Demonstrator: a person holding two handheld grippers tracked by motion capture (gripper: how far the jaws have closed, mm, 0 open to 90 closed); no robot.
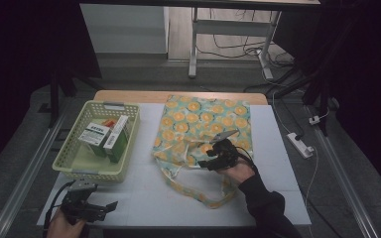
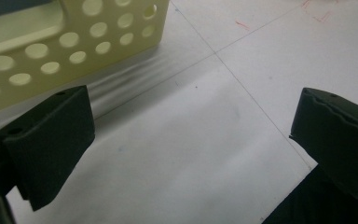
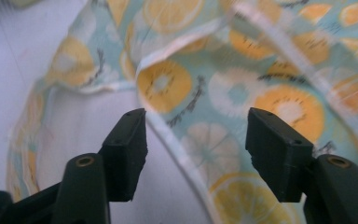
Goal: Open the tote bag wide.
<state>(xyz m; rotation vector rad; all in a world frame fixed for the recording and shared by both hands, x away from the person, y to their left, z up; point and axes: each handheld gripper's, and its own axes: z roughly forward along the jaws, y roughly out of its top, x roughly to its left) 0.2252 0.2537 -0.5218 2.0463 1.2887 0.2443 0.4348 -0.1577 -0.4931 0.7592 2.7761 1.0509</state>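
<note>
No lettering can be read: the boxes (image 1: 104, 136) in the basket (image 1: 69, 163), at ten o'clock, carry labels too blurred to make out.

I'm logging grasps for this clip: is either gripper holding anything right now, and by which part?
Nothing is held. The right gripper has open jaws straddling the fruit-print bag's hem without pinching it; the left gripper is open above the bare table.

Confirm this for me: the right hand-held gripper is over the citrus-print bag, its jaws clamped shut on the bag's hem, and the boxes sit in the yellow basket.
Not quite. The right hand-held gripper is over the citrus-print bag, but its jaws stand apart with the hem lying loose between them, as the right gripper view shows. The boxes do sit in the yellow basket.
</note>
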